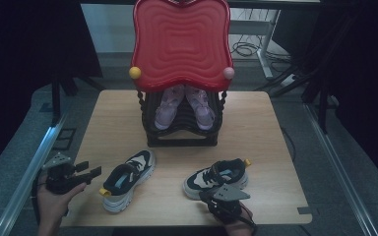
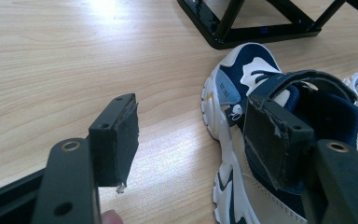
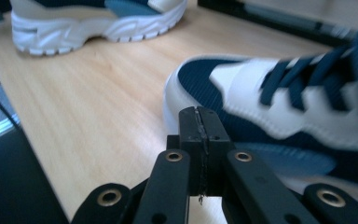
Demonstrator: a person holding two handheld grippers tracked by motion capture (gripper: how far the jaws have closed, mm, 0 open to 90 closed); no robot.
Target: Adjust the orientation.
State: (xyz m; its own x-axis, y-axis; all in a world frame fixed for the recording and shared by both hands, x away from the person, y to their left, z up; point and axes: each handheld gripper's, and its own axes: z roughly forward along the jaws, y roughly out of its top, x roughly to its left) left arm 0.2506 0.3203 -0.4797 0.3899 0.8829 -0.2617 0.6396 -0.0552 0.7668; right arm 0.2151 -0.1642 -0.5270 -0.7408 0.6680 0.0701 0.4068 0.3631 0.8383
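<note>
dim high view with dark edges; glare on the table [image 2: 98,14]; near shoe [image 3: 307,107] blurred.

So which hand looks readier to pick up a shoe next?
Probably the left. Its gripper is open and points at the left shoe. The right gripper is shut beside the right shoe, so it must open first.
</note>
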